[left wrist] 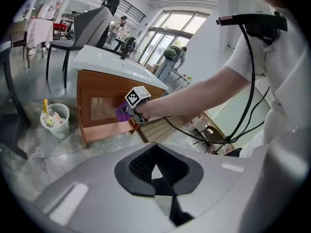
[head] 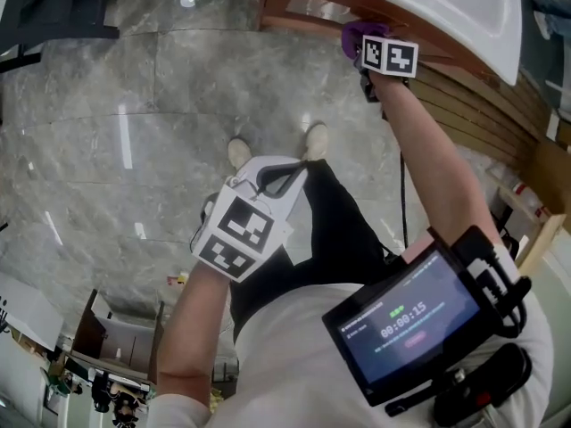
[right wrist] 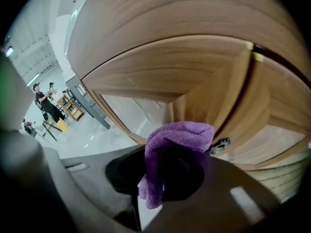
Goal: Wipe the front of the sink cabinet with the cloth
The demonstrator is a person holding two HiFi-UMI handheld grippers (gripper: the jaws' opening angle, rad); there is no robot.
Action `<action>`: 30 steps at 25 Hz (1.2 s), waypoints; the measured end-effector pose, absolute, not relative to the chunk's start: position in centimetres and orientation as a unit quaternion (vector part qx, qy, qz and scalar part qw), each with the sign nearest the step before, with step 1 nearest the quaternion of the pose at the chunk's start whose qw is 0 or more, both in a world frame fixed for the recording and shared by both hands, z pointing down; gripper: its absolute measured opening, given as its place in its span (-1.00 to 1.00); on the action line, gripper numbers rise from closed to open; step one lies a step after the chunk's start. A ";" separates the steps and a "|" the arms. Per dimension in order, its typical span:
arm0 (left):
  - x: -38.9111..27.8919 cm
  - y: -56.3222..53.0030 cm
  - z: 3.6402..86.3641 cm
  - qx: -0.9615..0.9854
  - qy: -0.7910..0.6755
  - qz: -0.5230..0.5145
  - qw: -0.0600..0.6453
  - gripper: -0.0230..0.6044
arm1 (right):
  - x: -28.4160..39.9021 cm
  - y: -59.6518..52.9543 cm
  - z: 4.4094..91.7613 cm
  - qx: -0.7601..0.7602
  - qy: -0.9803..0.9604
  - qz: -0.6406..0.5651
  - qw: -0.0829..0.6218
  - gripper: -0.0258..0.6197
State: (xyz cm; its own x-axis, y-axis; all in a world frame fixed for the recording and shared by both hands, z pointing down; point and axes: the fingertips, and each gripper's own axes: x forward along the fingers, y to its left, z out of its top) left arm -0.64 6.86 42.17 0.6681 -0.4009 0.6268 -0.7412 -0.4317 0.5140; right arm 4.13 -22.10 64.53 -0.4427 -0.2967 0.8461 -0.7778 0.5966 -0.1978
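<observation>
Right gripper point(right wrist: 167, 171) clenched on a soft purple microfibre cloth point(right wrist: 181, 136), its bunched fold up against the brown wooden sink cabinet front point(right wrist: 194, 72). Left gripper point(left wrist: 154, 176) closed, empty, well away. The cloth looks light and limp; best pinched mid-fold, leaving a wad forward

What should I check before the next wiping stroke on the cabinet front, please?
1. Cloth gripped: ok, clamped in the right gripper.
2. Cloth pressed on the cabinet front: cannot tell, it is close but contact is not visible.
3. Left gripper out of the way: ok, shut, empty, near the person's body.
4. Wastebasket clear of the stroke: ok, it stands on the floor beside the cabinet's end.
5. Metal fitting beside the cloth: cannot tell whether it would snag.
</observation>
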 end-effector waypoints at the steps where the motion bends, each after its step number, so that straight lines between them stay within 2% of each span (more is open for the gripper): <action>1: -1.0 7.1 42.3 0.818 -0.351 0.213 0.403 -0.91 | 3.5 -22.0 64.6 0.334 -0.798 0.293 0.407 -0.70; 14: -6.4 9.3 43.3 0.793 -0.393 0.198 0.421 -0.91 | -6.2 -20.5 65.7 0.288 -0.815 0.272 0.422 -0.70; 30: -10.4 11.3 43.5 0.772 -0.430 0.182 0.431 -0.91 | -16.9 -16.3 65.3 0.213 -0.847 0.289 0.392 -0.70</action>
State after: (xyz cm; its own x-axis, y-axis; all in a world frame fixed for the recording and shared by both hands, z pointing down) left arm -10.42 11.27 43.48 0.5649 -0.5067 0.6512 -0.8203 -0.2589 0.5100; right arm -16.91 -16.29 65.29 -0.6023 -0.1345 0.7869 -0.5873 0.7423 -0.3226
